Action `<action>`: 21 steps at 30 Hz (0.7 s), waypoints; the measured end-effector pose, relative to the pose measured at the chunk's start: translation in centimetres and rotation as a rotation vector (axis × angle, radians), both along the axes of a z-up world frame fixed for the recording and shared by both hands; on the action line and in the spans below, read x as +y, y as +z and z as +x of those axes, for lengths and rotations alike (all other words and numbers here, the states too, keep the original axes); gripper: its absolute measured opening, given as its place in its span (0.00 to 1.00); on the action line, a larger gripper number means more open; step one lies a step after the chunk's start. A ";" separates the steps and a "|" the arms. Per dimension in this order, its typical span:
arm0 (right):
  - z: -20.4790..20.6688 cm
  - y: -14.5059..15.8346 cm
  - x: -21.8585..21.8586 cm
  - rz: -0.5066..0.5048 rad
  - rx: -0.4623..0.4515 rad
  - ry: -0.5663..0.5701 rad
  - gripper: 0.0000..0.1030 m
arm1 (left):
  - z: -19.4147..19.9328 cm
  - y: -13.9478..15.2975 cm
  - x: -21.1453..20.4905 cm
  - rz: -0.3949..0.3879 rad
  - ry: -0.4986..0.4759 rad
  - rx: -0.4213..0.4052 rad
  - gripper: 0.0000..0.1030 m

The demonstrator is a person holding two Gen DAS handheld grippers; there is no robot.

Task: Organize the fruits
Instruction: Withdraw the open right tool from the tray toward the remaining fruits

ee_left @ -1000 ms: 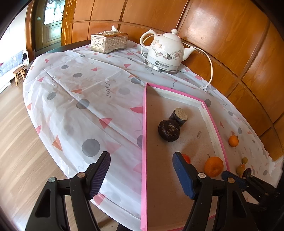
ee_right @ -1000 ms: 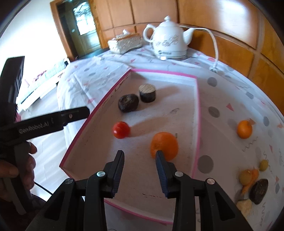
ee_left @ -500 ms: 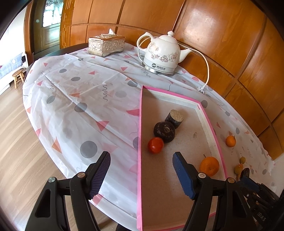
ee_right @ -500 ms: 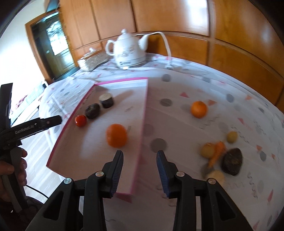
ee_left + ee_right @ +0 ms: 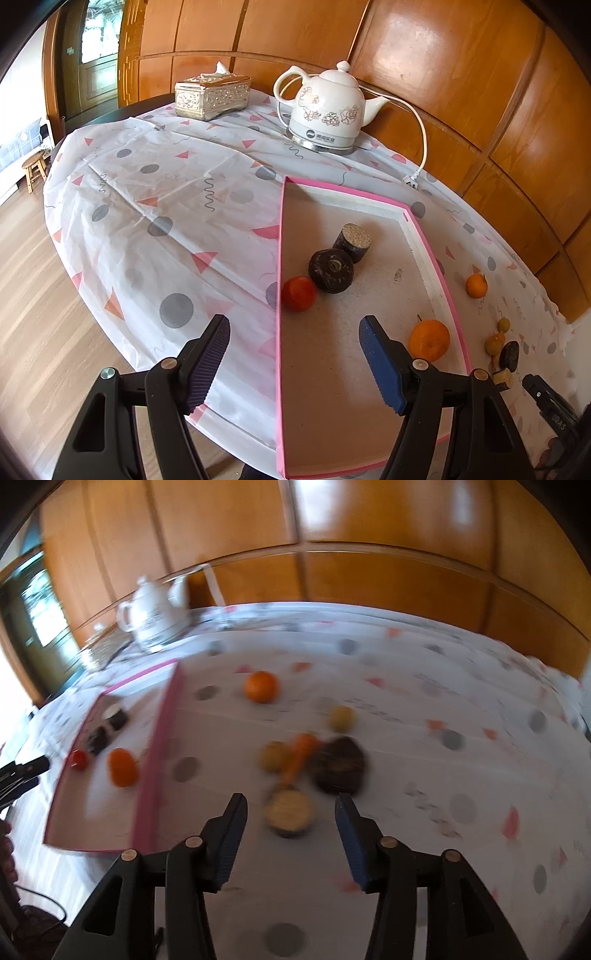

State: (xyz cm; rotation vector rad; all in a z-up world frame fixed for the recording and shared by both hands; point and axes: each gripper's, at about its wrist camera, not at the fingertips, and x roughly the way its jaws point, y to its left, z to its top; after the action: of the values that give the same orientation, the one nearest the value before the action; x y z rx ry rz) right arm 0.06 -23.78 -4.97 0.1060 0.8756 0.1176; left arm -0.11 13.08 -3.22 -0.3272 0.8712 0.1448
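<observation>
The pink-rimmed tray (image 5: 280, 236) holds a red tomato (image 5: 298, 294), two dark round fruits (image 5: 335, 270) and an orange (image 5: 428, 339). My left gripper (image 5: 293, 363) hangs open over the tray's near end, with nothing between its pads. My right gripper (image 5: 290, 843) is opening over the cloth right of the tray (image 5: 155, 753); a pale-topped round piece (image 5: 290, 814) lies just ahead between its fingers, untouched. Beyond that lie a carrot (image 5: 301, 755), a dark fruit (image 5: 340, 764), two yellowish fruits (image 5: 275, 757) and a loose orange (image 5: 260, 686). The right wrist view is blurred.
A white kettle (image 5: 327, 114) with its cord and a tissue box (image 5: 212, 94) stand at the far side of the round table, whose patterned cloth (image 5: 166, 206) hangs over the edge. Wooden wall panels run behind. A hand (image 5: 5, 853) holds the left gripper's handle.
My right gripper has swung right, from over the tray's orange to the pile of fruit on the cloth, and its jaws have widened. The left gripper has hardly moved.
</observation>
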 end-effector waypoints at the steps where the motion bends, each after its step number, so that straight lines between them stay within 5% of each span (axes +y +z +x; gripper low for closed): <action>1: -0.2 -0.2 -1.0 -0.001 0.003 -0.034 0.49 | 0.0 0.0 -0.1 0.001 -0.004 0.001 0.71; 21: -3.5 -3.6 -14.4 -0.039 0.047 -0.511 0.50 | 1.5 0.8 -5.1 0.037 -0.153 0.010 0.71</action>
State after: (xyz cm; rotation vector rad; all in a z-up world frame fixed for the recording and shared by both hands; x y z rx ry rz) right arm -3.47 -38.13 -8.53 0.2929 0.8733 -0.3807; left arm 1.41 7.98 -2.38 -0.2246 0.8992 0.0209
